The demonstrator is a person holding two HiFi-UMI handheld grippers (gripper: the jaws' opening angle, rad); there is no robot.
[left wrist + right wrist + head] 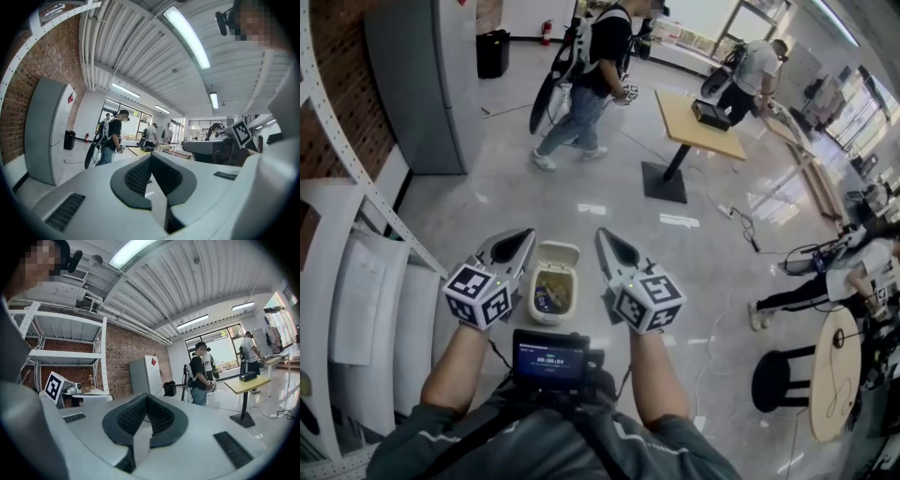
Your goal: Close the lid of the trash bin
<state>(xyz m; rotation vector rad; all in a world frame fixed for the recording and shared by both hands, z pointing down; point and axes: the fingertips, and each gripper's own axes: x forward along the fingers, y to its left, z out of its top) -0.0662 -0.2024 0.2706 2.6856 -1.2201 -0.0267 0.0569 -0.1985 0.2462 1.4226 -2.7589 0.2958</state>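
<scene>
A small cream trash bin (pixel 553 292) stands on the glossy floor straight below me, with rubbish inside. Its lid (pixel 558 254) is tipped up at the far side. My left gripper (pixel 524 240) hangs just left of the bin and above it. My right gripper (pixel 604 235) hangs just to its right. Both point forward with jaws together and nothing held. The left gripper view (pixel 150 163) and the right gripper view (pixel 146 401) look out across the room, so the bin is hidden in both.
White shelving (pixel 356 178) runs along my left, with a grey cabinet (pixel 412 84) beyond it. A person with a backpack (pixel 598 66) walks ahead near a wooden pedestal table (pixel 698 124). At the right stand a black stool (pixel 778 380) and a round table (pixel 836 375), with cables (pixel 741 225) on the floor.
</scene>
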